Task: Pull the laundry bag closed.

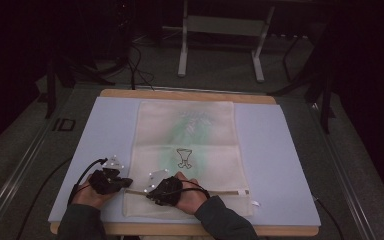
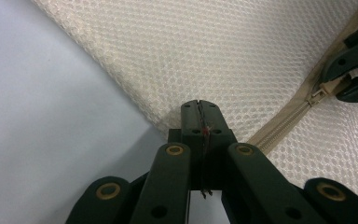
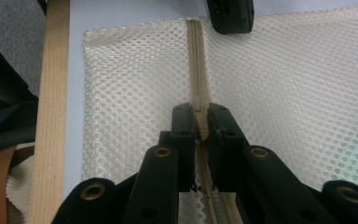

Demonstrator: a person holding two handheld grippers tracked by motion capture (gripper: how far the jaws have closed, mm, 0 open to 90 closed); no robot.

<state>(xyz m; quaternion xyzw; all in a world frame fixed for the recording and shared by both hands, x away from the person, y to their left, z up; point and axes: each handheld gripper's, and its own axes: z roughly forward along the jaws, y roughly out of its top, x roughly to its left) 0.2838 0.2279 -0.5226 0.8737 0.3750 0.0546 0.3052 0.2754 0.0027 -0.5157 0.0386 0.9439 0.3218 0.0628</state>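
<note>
At the left of the high view, the left gripper (image 1: 126, 183) lies low over the near-left part of the desk (image 1: 280, 165), which is covered with a pale blue sheet. Its jaws are closed on the left edge of the mesh bag (image 1: 190, 135); in the left gripper view the left gripper (image 2: 199, 104) has its tips pressed together on the border of the cream netting (image 2: 223, 51), just beside the end of the zipper (image 2: 284, 123).

The mesh bag lies flat in the middle of the desk, its long side going away from the person, with a green shape showing faintly through the fabric and a small dark drawing (image 1: 184, 157) near its centre. The zipper (image 1: 230, 192) runs across the near end of the bag.

To the right, the right gripper (image 1: 150, 195) rests on this zipper line, near the left gripper. In the right gripper view the right gripper (image 3: 200, 111) has its jaws closed on the beige zipper pull (image 3: 200, 122), and the zipper tape (image 3: 196, 60) goes straight ahead toward the other gripper's tip (image 3: 230, 14).
</note>
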